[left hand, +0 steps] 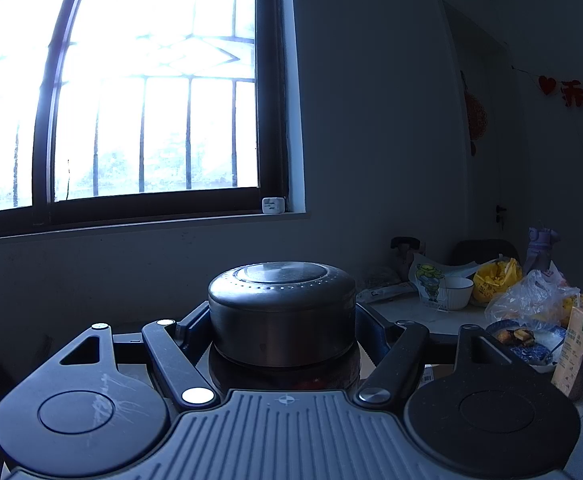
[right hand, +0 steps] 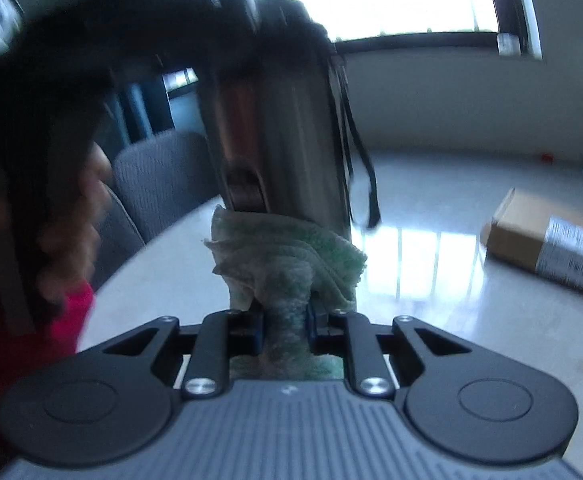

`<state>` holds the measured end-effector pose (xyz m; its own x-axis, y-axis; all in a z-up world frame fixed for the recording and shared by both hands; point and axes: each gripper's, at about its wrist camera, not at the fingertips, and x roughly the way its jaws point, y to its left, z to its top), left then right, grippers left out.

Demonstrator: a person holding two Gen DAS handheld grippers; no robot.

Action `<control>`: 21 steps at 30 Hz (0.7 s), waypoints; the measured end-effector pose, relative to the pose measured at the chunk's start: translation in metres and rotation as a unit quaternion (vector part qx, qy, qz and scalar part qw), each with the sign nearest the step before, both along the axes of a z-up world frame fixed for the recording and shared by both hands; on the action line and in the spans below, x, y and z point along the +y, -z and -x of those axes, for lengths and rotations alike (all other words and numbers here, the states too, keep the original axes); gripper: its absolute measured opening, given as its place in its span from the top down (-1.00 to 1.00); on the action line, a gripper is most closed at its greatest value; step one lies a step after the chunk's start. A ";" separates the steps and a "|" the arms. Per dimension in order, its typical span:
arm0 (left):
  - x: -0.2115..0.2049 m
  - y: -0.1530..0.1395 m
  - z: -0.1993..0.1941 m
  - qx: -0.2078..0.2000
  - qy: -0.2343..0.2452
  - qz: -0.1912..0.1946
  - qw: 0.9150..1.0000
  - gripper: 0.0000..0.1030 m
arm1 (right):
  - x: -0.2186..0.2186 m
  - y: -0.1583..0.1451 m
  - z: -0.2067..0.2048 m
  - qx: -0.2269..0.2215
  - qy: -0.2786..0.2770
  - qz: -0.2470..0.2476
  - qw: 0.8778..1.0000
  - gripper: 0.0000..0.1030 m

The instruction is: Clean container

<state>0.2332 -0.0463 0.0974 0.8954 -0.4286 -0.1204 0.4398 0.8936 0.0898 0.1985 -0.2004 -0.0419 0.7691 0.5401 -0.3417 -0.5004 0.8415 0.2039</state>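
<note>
While the left gripper (left hand: 283, 320) clamps the metal container (left hand: 281, 312) just below its domed lid (left hand: 281, 276), the right gripper (right hand: 285, 330) is clenched on a green cloth (right hand: 287, 256). Seen from the left wrist, the container stands upright between the two fingers (left hand: 187, 326), its lid toward a barred window (left hand: 131, 92). Seen from the right wrist, the bunched cloth protrudes forward from the closed jaws and presses against the lower steel wall of the container (right hand: 279, 128), which is held in the air above the desk (right hand: 431, 280). A dark strap (right hand: 365, 176) hangs down the container's right side. The right wrist picture is blurred; a hand (right hand: 79, 216) and a red sleeve (right hand: 51, 320) show at its left edge.

Farther off in the right wrist view, a cardboard box (right hand: 547, 244) with a printed label lies on the desk, well apart from the container, and a grey chair back (right hand: 159, 176) stands behind the desk edge. In the left wrist view, the far right part of the desk (left hand: 411, 312) carries a white bowl (left hand: 457, 292), a clear plastic bag (left hand: 531, 296), a patterned plate of food (left hand: 527, 340) and a carton (left hand: 579, 348).
</note>
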 end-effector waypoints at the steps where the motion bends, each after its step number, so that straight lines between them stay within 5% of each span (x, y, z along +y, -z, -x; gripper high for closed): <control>1: 0.000 0.000 0.000 0.000 0.000 0.000 1.000 -0.44 | -0.001 -0.008 0.004 -0.015 0.001 -0.002 1.000 0.65; 9: 0.002 0.000 0.000 0.000 0.000 -0.001 1.000 -0.44 | 0.000 -0.043 0.026 -0.082 0.007 -0.023 0.996 0.65; 21: 0.004 0.000 0.000 -0.002 0.000 -0.003 1.000 -0.44 | 0.020 0.001 0.009 -0.022 0.009 0.012 1.000 0.65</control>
<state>0.2329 -0.0420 0.0973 0.8959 -0.4277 -0.1201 0.4394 0.8930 0.0977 0.1897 -0.1804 -0.0429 0.7929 0.5178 -0.3212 -0.4929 0.8550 0.1614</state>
